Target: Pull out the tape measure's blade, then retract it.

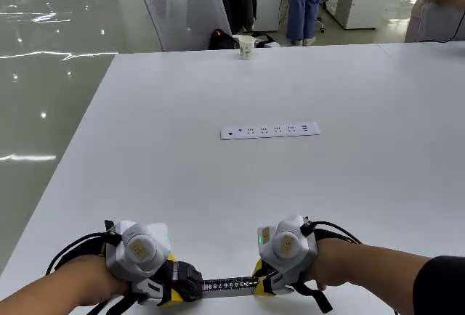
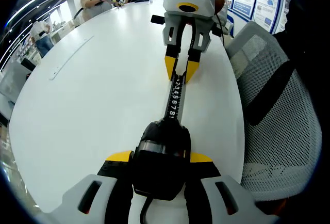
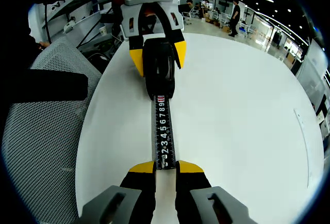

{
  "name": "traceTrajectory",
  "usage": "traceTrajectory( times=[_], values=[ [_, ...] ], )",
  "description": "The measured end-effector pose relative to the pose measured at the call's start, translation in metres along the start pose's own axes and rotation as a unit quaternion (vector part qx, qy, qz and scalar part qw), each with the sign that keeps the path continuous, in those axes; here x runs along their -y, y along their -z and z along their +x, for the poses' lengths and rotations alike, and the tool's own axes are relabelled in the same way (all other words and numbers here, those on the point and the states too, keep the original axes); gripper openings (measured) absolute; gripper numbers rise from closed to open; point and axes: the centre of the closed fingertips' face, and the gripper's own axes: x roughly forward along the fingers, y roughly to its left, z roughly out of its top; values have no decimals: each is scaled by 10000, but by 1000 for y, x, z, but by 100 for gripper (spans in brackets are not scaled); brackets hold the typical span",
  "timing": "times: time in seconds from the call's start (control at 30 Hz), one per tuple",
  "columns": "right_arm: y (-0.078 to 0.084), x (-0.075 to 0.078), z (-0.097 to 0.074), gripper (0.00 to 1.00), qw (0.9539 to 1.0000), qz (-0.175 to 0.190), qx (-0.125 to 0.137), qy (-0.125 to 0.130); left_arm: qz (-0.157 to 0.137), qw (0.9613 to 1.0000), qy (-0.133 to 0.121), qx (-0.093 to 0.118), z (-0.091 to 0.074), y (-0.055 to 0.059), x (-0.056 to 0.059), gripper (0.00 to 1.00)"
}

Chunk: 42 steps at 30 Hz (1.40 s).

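At the near edge of the worktop point(image 1: 305, 184), the left gripper point(image 2: 161, 158) clamps the tape measure point(image 2: 162, 144) in its jaws; the right gripper point(image 3: 166, 168) pinches the end of the short drawn-out blade point(image 3: 163, 126).

place: open office | white worktable point(image 1: 218, 191); mesh chair point(image 1: 187, 10); power strip point(image 1: 269, 131); glossy floor point(image 1: 43, 97)

White table point(image 1: 363, 112), grey mesh chair point(image 1: 187, 6) at far edge, glossy floor point(image 1: 51, 54) (w/ light glare)

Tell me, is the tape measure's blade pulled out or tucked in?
Out, a short way: the numbered blade stretches from the black case in the left gripper to the right gripper.
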Motion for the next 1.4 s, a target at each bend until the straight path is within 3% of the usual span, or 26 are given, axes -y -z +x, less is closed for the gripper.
traceTrajectory(
  times=[1.4],
  values=[
    [26,0,-19,11,9999,125,14,-39,-64,10000,-30,24,0,-1,1,33]
  ],
)
